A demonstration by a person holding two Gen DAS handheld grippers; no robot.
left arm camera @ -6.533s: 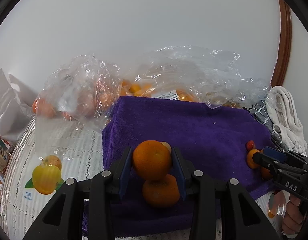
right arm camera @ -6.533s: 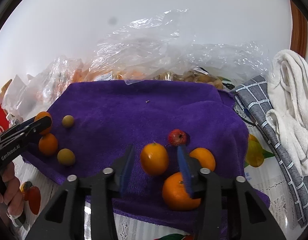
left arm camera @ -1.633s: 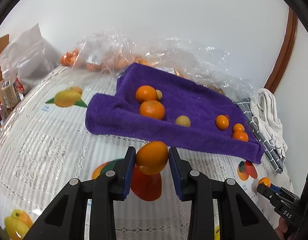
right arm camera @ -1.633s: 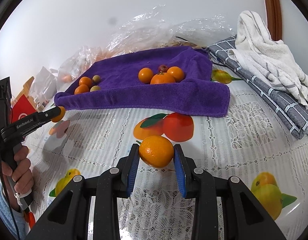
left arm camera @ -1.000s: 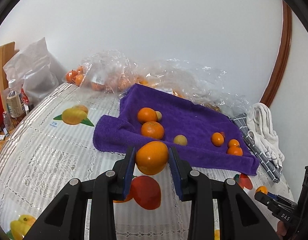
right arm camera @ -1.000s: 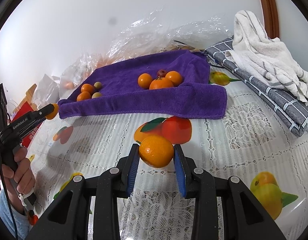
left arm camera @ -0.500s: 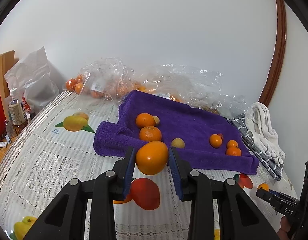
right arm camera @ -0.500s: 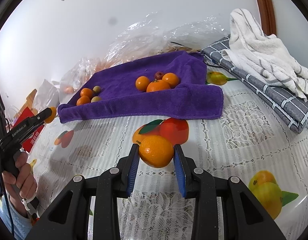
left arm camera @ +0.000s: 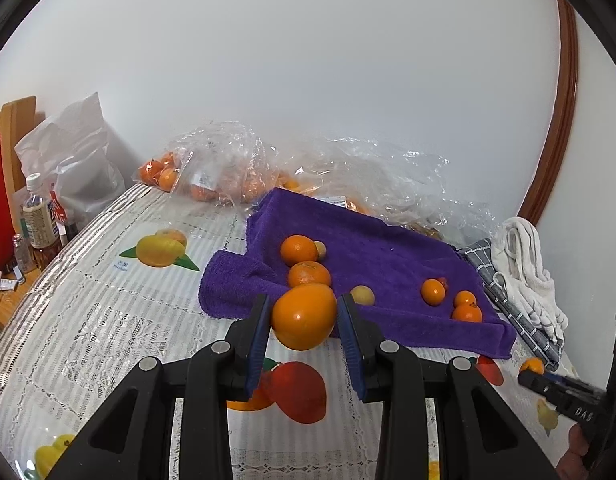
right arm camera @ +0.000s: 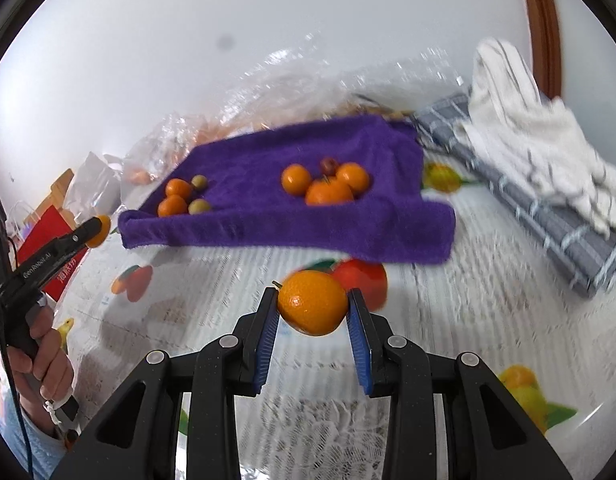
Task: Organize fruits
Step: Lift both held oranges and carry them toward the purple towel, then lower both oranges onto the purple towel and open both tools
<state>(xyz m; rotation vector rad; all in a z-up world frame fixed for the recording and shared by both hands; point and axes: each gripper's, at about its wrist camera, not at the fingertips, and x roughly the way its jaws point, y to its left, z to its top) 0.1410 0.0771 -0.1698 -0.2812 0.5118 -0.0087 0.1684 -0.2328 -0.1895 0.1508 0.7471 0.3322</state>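
We held an orange (left arm camera: 303, 316) in our left gripper (left arm camera: 303, 320). The two blue pads (left arm camera: 257, 332) pressed on its sides, one on each side, so the fingers were only as far apart as the fruit was wide. The orange sat right at the tips, with most of it poking out past them. It hung in the air above the tablecloth (left arm camera: 107, 320), over a printed picture of red fruit.

Our right gripper (right arm camera: 312, 312) held a second orange (right arm camera: 312, 303) the same way. Its blue pads (right arm camera: 267, 332) squeezed it from both sides near the tips, and it too was up off the cloth. This view was a bit blurry.

Behind both fruits lay the purple towel (left arm camera: 388, 256), with its near edge folded up like a low wall. On its left part sat two oranges (left arm camera: 299, 250) and two small yellow-green fruits (left arm camera: 362, 295). On its right part three smaller oranges (left arm camera: 432, 291) sat close together, with a tiny red fruit (right arm camera: 328, 166) touching them.

Clear plastic bags (left arm camera: 227, 172) with more oranges lay behind the towel by the wall. A white towel (left arm camera: 524, 272) lay on a grey checked cloth (right arm camera: 548, 216) to the right. In the right view we saw the hand (right arm camera: 43, 356) that held the left gripper
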